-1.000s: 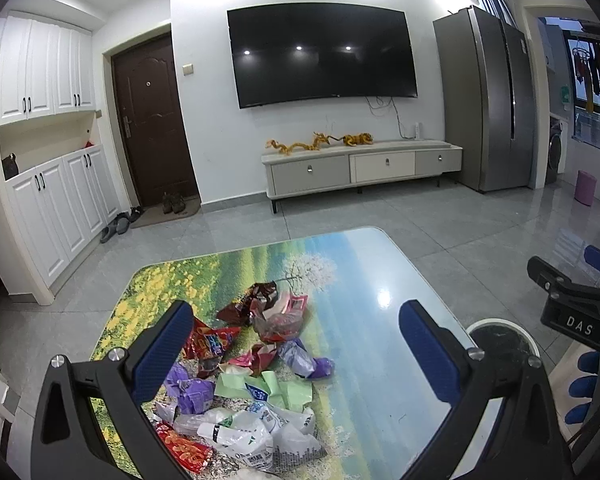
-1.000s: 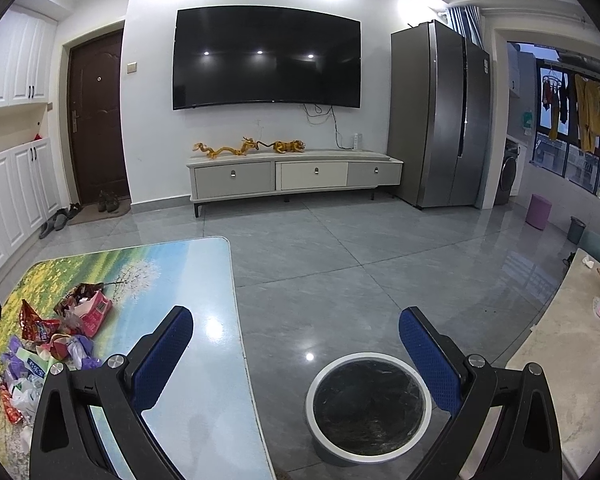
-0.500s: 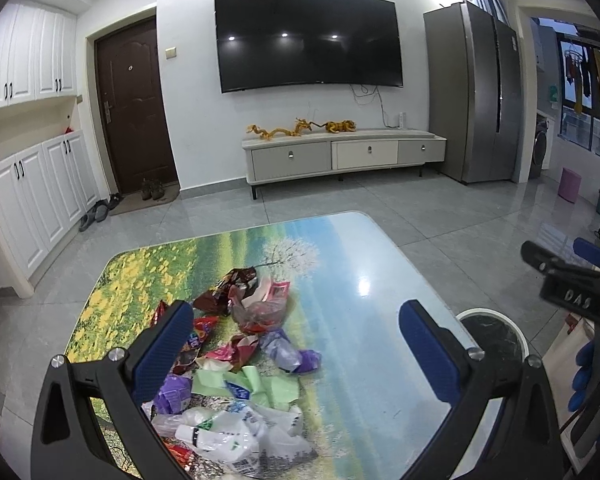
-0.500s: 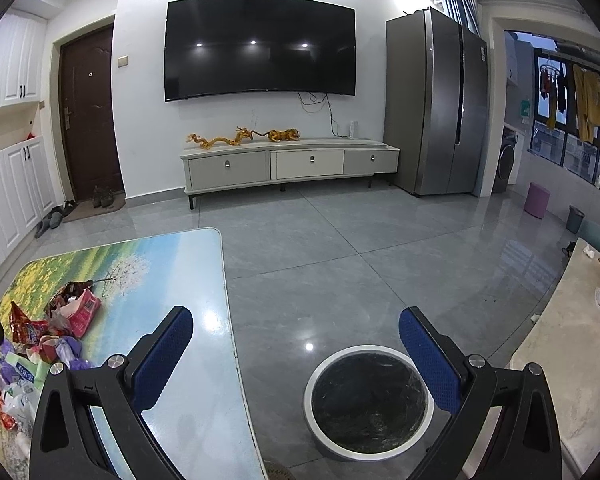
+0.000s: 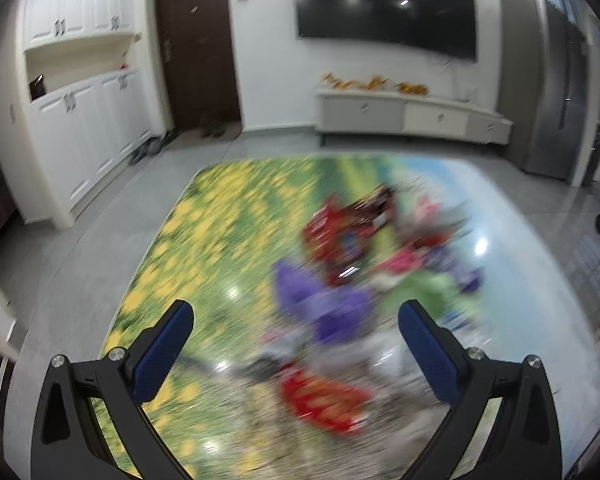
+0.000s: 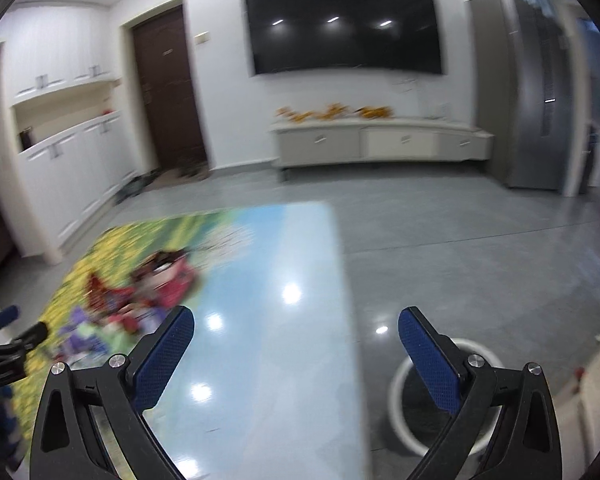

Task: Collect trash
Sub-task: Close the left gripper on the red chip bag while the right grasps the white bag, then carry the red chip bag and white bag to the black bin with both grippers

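- In the left wrist view the left gripper (image 5: pixel 296 322) fills the bottom of the frame, its blue-padded fingers (image 5: pixel 162 350) spread wide apart with nothing between the pads.
- Just beyond and between those fingers, at lower centre, lies the trash pile (image 5: pixel 356 280), heavily blurred: a red wrapper (image 5: pixel 324 400) nearest the lens, a purple wrapper (image 5: pixel 320 304) above it, and red and pink pieces further up towards centre right.
- The pile rests on the table (image 5: pixel 204 240), whose top is printed with yellow flowers on the left and blue sky on the right.
- In the right wrist view the right gripper (image 6: pixel 296 330) sits at the bottom of the frame; its jaws have just been closing slightly but stand wide apart, empty.
- Its left finger hangs over the table's blue edge, and the right finger overlaps the white-rimmed bin (image 6: pixel 404 376) on the floor at lower right.
- The trash shows at left centre in this view, well apart from the right gripper and near the left gripper's tip at the left edge.
- Far back in both views: a television (image 6: pixel 344 24), a low cabinet (image 6: pixel 380 142), a brown door (image 5: pixel 196 40) and a grey fridge (image 6: pixel 540 92).
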Available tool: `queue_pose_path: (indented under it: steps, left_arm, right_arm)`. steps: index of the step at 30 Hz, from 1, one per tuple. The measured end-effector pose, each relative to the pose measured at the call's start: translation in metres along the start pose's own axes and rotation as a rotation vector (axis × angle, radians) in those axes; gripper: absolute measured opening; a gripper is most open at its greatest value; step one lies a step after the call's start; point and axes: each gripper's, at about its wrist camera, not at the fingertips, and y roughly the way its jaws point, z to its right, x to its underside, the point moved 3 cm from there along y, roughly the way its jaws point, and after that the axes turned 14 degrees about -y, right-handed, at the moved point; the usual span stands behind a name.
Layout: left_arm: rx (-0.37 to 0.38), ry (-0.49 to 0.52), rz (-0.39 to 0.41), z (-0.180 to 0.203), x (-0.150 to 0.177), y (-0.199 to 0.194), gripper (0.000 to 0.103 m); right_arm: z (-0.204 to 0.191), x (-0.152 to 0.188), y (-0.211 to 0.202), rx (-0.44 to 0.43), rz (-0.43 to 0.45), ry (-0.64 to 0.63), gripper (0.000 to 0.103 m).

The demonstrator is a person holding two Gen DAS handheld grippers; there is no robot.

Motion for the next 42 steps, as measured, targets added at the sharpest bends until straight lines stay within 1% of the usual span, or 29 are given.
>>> queue_pose_path:
  steps: [2,3,5,8,10,11,13,17,20,21,23,26,28,29,31,34,35,36,38,40,42]
  left_arm:
    - [-0.017,-0.016,-0.029,-0.016,0.005,0.006,0.099]
    - [-0.019,-0.028,-0.049,-0.025,0.008,0.011,0.096]
    - [-0.005,-0.048,-0.083,-0.033,0.013,0.016,0.091]
    - [0.034,-0.065,-0.119,-0.039,0.019,0.023,0.084]
    - [0.061,-0.068,-0.140,-0.038,0.021,0.027,0.078]
    - [0.074,-0.067,-0.149,-0.036,0.021,0.028,0.076]
    - [0.093,-0.062,-0.159,-0.033,0.023,0.031,0.073]
    - [0.129,-0.062,-0.187,-0.031,0.027,0.038,0.069]
    - [0.167,-0.077,-0.217,-0.030,0.028,0.043,0.066]
    - [0.176,-0.079,-0.223,-0.030,0.028,0.045,0.065]
    - [0.184,-0.079,-0.230,-0.030,0.029,0.047,0.063]
    - [0.188,-0.071,-0.244,-0.029,0.030,0.050,0.055]
    - [0.183,-0.061,-0.244,-0.028,0.031,0.051,0.045]
    - [0.185,-0.058,-0.244,-0.027,0.031,0.051,0.043]
    - [0.188,-0.058,-0.244,-0.027,0.032,0.050,0.034]
    - [0.189,-0.066,-0.244,-0.030,0.033,0.048,0.027]
    - [0.189,-0.070,-0.242,-0.031,0.034,0.047,0.026]
    - [0.188,-0.074,-0.240,-0.032,0.034,0.045,0.023]
    - [0.187,-0.081,-0.235,-0.034,0.035,0.042,0.021]
    - [0.186,-0.087,-0.230,-0.036,0.037,0.039,0.020]
    - [0.186,-0.094,-0.229,-0.037,0.037,0.036,0.020]
  right_arm:
    - [-0.020,0.000,0.010,-0.099,-0.029,-0.025,0.082]
    - [-0.030,0.000,0.015,-0.137,-0.051,-0.038,0.079]
    - [-0.052,0.002,0.029,-0.203,-0.102,-0.074,0.064]
    - [-0.073,0.008,0.044,-0.276,-0.164,-0.097,0.055]
    - [-0.084,0.013,0.052,-0.322,-0.203,-0.091,0.052]
    - [-0.087,0.015,0.054,-0.343,-0.210,-0.086,0.050]
    - [-0.092,0.014,0.052,-0.382,-0.208,-0.083,0.049]
    - [-0.108,0.009,0.049,-0.480,-0.187,-0.104,0.049]
    - [-0.127,0.007,0.047,-0.522,-0.191,-0.148,0.049]
    - [-0.134,0.008,0.048,-0.532,-0.196,-0.162,0.049]
    - [-0.148,0.009,0.052,-0.542,-0.207,-0.194,0.056]
    - [-0.161,0.012,0.055,-0.548,-0.218,-0.233,0.062]
    - [-0.168,0.013,0.059,-0.547,-0.228,-0.256,0.062]
    - [-0.170,0.014,0.060,-0.545,-0.232,-0.263,0.062]
    - [-0.173,0.017,0.064,-0.542,-0.241,-0.269,0.062]
    - [-0.176,0.019,0.066,-0.522,-0.250,-0.285,0.062]
    - [-0.176,0.020,0.066,-0.514,-0.251,-0.292,0.061]
    - [-0.177,0.020,0.067,-0.509,-0.251,-0.297,0.059]
    - [-0.179,0.021,0.065,-0.507,-0.251,-0.312,0.051]
    - [-0.182,0.022,0.064,-0.500,-0.249,-0.333,0.046]
    - [-0.185,0.024,0.063,-0.497,-0.250,-0.352,0.046]
